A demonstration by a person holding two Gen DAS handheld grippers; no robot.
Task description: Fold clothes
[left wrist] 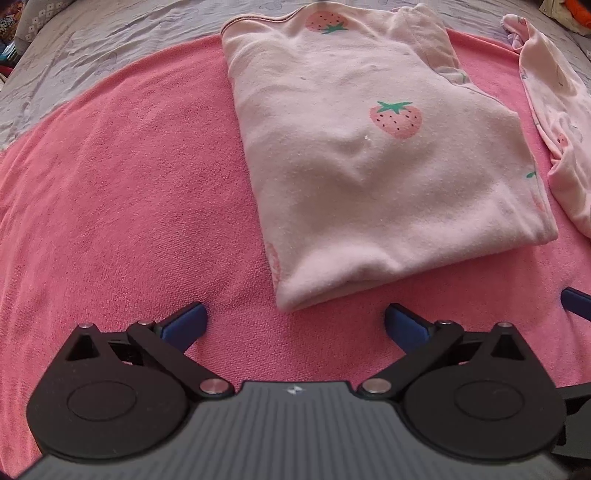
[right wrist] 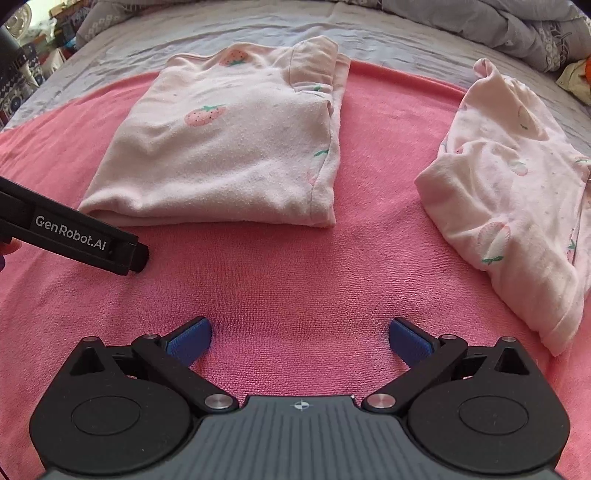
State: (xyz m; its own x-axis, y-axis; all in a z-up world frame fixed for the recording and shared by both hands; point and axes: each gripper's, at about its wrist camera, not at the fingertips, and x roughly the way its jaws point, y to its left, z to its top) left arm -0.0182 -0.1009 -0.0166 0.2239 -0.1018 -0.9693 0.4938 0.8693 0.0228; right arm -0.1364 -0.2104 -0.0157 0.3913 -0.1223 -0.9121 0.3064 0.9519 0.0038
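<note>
Folded pink strawberry shirt (right wrist: 229, 147) lying flat on the pink towel (right wrist: 295, 266), on a bed with a grey sheet (right wrist: 258, 33). Second strawberry garment (right wrist: 517, 192) bunched up, to the right of the shirt and apart from it. Left hand-held gripper (left wrist: 295, 325) spread wide, holding nothing, just in front of the shirt's near edge. Right hand-held gripper (right wrist: 300, 341) also spread wide and empty, over bare towel between the two garments.
</note>
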